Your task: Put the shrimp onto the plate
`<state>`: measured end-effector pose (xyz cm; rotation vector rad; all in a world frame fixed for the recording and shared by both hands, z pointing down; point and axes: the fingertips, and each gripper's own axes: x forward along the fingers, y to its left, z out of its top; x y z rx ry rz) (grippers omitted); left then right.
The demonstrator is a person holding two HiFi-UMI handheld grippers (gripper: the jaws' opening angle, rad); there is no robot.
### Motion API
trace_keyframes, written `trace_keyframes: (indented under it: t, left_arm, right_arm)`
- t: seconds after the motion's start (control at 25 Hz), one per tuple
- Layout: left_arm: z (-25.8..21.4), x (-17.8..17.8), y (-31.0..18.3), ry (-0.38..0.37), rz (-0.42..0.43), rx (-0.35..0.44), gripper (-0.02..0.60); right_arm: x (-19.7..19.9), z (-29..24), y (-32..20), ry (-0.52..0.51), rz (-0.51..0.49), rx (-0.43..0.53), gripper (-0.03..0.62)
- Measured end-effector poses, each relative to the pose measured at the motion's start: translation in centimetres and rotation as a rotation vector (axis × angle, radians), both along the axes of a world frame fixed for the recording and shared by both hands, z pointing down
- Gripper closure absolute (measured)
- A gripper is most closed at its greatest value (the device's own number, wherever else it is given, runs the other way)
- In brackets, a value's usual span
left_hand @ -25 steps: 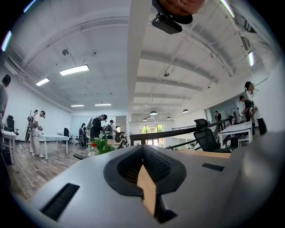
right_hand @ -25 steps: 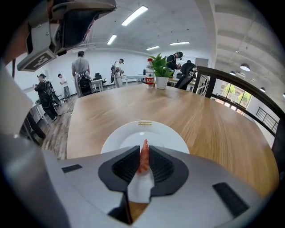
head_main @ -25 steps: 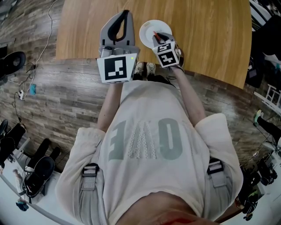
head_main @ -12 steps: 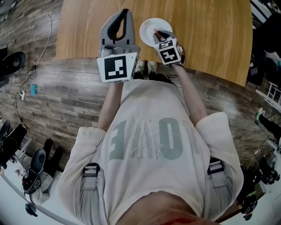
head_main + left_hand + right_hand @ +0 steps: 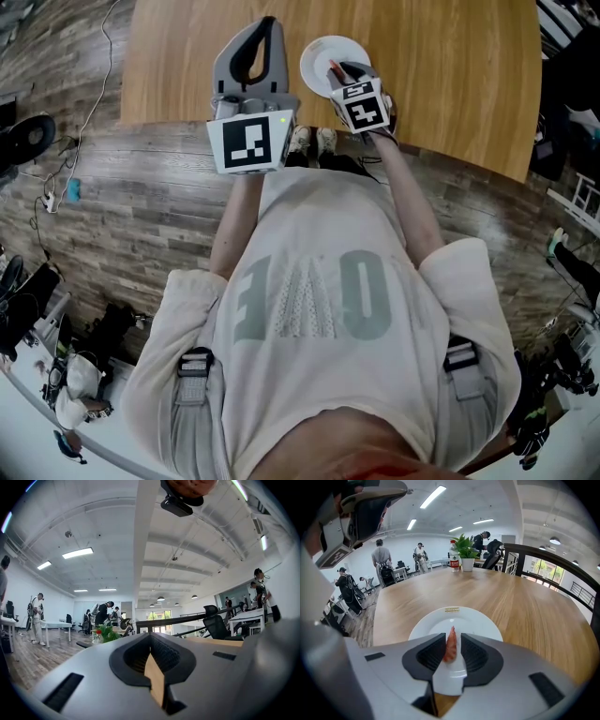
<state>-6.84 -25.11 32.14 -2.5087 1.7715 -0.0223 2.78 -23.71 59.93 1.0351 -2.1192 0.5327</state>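
A small orange-red shrimp (image 5: 451, 645) hangs between the jaws of my right gripper (image 5: 452, 640), just above the near part of a white plate (image 5: 440, 623). The jaws are opening: the shrimp leans on the left pad and a gap shows at the right pad. In the head view the right gripper (image 5: 345, 71) reaches over the plate (image 5: 322, 49) near the front edge of the round wooden table (image 5: 450, 84). My left gripper (image 5: 265, 26) is held to the plate's left, tips together, nothing in it. Its own view shows the left gripper (image 5: 150, 641) pointing up at the room.
A potted plant (image 5: 465, 554) and a bottle (image 5: 453, 555) stand at the table's far end. Several people and office chairs are in the room beyond. A black railing (image 5: 553, 569) runs along the right. Wooden floor (image 5: 112, 206) lies below the table's near edge.
The right gripper has moved slightly further over the plate with the shrimp. The left gripper has stayed where it was.
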Motion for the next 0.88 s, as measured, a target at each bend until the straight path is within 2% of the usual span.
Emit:
trace_keyframes:
  t: [0.12, 0.16, 0.36, 0.88]
  left_arm:
    - [0.1, 0.0, -0.1, 0.002, -0.001, -0.006, 0.571]
    - [0.2, -0.1, -0.2, 0.002, -0.002, -0.007, 0.572]
    - [0.2, 0.1, -0.3, 0.003, -0.002, -0.004, 0.571]
    - [0.0, -0.4, -0.4, 0.005, -0.007, 0.001, 0.572]
  right_arm:
    - [-0.4, 0.3, -0.2, -0.016, 0.001, -0.007, 0.423]
    - [-0.5, 0.4, -0.2, -0.016, -0.001, -0.006, 0.413]
    - [-0.8, -0.1, 0.3, -0.015, -0.008, -0.023, 0.413]
    - [-1.6, -2.0, -0.3, -0.041, 0.000, 0.025, 0.413]
